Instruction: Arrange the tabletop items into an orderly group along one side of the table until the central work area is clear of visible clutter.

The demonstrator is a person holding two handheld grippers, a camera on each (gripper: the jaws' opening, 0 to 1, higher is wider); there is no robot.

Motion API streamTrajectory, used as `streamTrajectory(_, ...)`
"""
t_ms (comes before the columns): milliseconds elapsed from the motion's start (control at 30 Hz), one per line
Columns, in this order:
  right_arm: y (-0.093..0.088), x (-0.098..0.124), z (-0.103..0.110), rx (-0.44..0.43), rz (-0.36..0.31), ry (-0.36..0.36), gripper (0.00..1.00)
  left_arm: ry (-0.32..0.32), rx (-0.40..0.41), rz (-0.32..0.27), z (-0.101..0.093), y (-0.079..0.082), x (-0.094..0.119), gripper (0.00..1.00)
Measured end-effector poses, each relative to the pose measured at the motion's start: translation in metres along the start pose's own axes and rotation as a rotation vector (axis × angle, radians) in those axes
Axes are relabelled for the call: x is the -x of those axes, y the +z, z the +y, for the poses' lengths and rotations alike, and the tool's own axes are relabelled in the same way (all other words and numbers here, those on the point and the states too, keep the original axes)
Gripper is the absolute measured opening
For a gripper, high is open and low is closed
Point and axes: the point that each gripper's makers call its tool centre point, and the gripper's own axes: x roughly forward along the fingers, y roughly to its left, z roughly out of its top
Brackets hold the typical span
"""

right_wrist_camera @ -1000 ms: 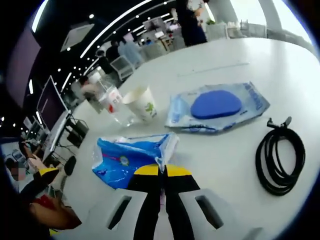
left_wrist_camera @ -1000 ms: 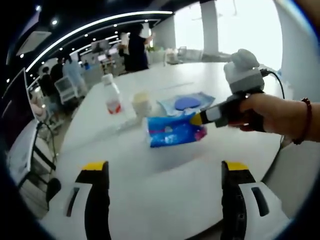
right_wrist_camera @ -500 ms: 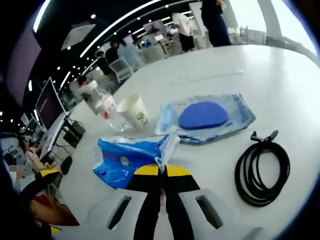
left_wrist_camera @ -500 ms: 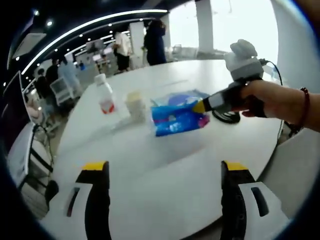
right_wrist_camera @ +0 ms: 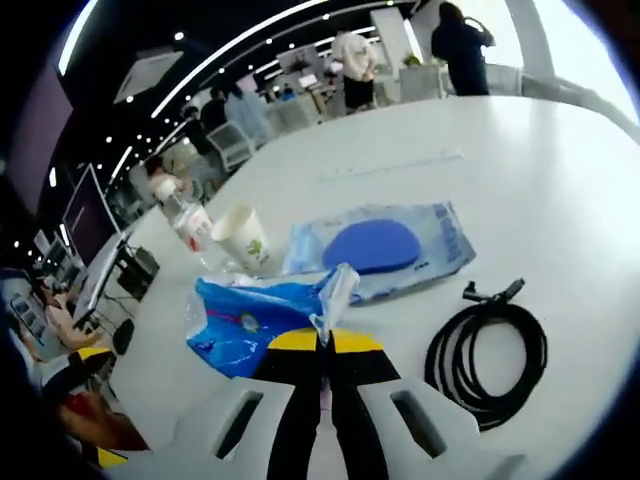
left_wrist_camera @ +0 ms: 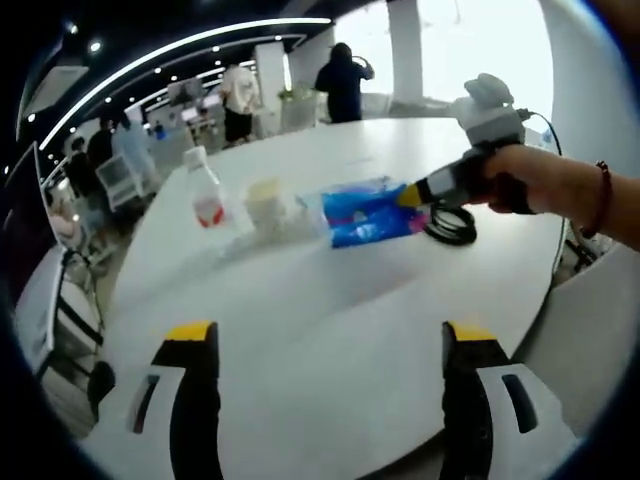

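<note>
Here the right tool [right_wrist_camera: 322,345] pinches a crinkled, glossy blue packet [right_wrist_camera: 255,320].

The counter [right_wrist_camera: 560,170] is smooth, matt white with a faint sheen. The blue pack [right_wrist_camera: 250,322] is glossy, crinkled plastic film. The pouch [right_wrist_camera: 385,250] looks like clear, shiny plastic over a matt blue pad. The cup [right_wrist_camera: 243,238] looks like paper. The bottle [left_wrist_camera: 205,188] is clear plastic. The cable [right_wrist_camera: 487,350] is black and rubbery, slightly glossy.
</note>
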Motion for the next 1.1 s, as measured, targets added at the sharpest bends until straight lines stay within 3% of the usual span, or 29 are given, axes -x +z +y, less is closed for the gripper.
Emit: streamTrajectory(1100, 0.022, 0.024, -0.1, -0.02, -0.019, -0.091, 0.01, -0.001, 0.007, 0.028, -0.003, -0.006, -0.004, 0.89)
